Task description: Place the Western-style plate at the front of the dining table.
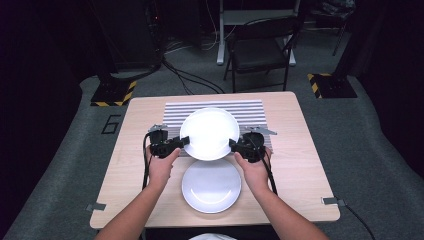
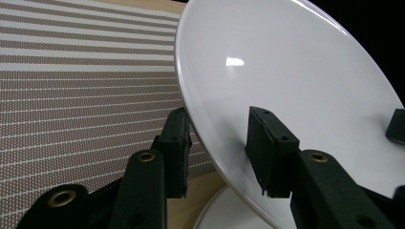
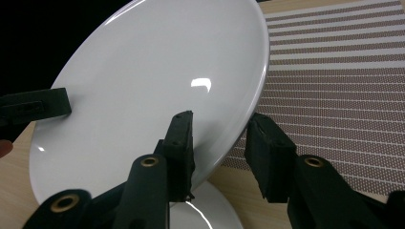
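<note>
Two grippers clamp one raised white plate [image 1: 209, 133] over the striped mat [image 1: 170, 112]: left gripper [image 1: 184, 141] bites its 9 o'clock rim, right gripper [image 1: 233, 144] its 3 o'clock rim. Each rim sits between closed jaws. Second plate [image 1: 211, 186] lies on the table [image 1: 300, 150] at 6 o'clock.

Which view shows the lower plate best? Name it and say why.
The high view: the lower plate lies whole on the table, between the person's forearms. The left gripper view catches a sliver under the held plate; the right gripper view likewise.
</note>
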